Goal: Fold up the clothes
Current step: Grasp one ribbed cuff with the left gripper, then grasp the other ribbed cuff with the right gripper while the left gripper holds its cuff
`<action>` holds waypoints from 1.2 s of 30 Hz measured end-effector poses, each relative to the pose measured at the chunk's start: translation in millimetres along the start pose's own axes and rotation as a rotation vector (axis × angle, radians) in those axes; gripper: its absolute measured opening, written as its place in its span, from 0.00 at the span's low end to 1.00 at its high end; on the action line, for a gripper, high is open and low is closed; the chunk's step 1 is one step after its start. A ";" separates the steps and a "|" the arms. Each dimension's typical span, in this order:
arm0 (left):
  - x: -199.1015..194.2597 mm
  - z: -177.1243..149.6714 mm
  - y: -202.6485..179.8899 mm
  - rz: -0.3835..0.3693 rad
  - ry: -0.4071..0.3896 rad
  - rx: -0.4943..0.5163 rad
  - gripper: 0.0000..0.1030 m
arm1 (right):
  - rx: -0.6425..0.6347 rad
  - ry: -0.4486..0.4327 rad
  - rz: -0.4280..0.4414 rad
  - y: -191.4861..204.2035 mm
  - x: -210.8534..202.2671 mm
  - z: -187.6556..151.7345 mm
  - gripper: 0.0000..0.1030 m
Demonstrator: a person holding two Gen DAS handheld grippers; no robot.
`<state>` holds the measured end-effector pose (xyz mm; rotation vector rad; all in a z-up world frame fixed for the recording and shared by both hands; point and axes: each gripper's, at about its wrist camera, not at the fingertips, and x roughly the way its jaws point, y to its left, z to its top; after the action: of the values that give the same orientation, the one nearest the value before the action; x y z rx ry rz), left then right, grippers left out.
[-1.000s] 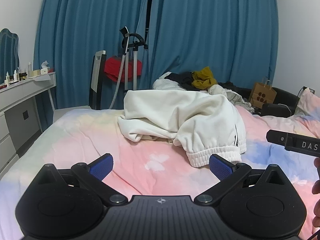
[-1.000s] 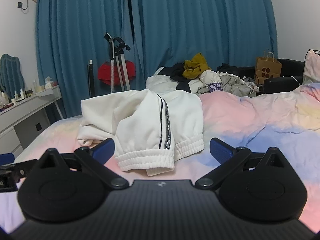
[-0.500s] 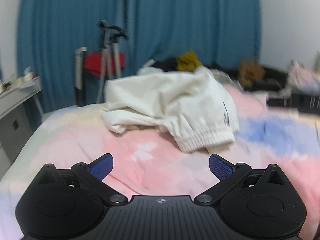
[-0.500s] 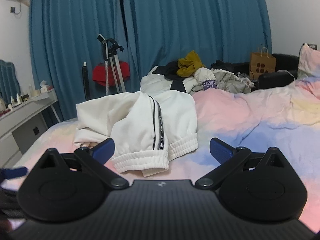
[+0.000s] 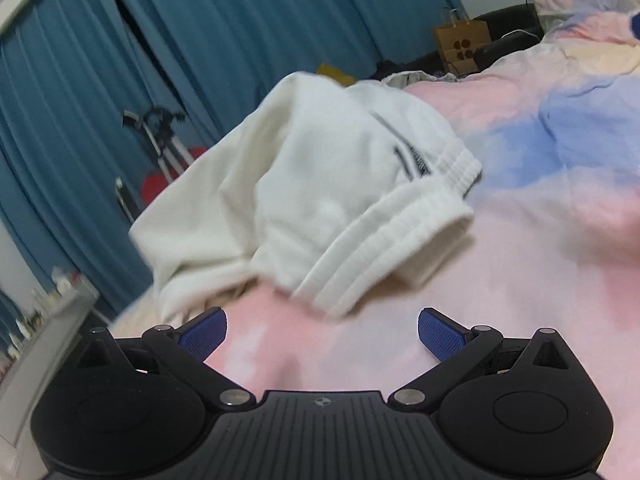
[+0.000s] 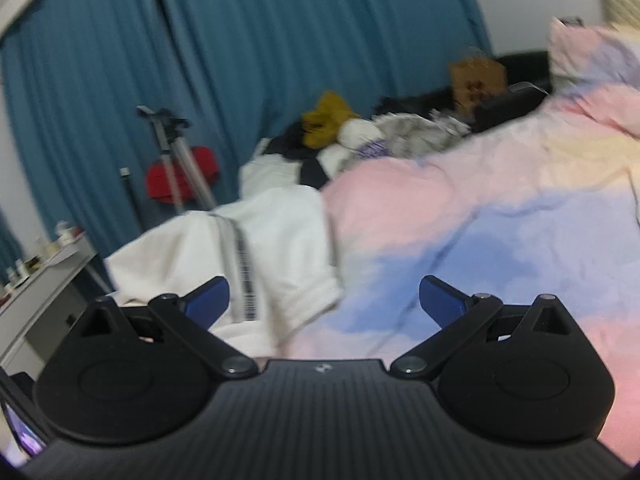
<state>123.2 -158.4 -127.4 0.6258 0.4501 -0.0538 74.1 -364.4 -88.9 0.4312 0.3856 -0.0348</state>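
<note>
white sweatpants (image 5: 320, 184) lain bunched on bedspread (image 5: 520, 240) | left gripper (image 5: 322, 334) spread wide, empty, just short of cuff | right gripper (image 6: 324, 300) likewise | approach judged; cuff grasp needed

The bed (image 5: 520, 240) wears a pastel cover of pink, blue and pale yellow. A crumpled white garment (image 5: 320, 184) with ribbed cuffs lies on it, and farther back sits a heap of clothes (image 6: 360, 132), mustard, black and grey.
</note>
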 end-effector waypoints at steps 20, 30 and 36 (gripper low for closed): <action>2.5 53.8 -23.3 0.161 -0.261 0.047 0.32 | 0.102 -0.023 -0.034 -40.5 28.6 -7.3 1.00; -72.3 48.9 90.8 0.152 -0.279 -0.220 0.08 | -0.001 -0.025 -0.021 -14.5 20.5 -10.6 1.00; -60.9 12.0 162.5 0.146 -0.104 -0.367 0.07 | -0.090 0.032 0.000 9.4 25.4 -25.4 1.00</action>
<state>102.6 -38.5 -3.0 0.2919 0.3022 0.1329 89.6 -344.0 -115.9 0.3435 0.4170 -0.0101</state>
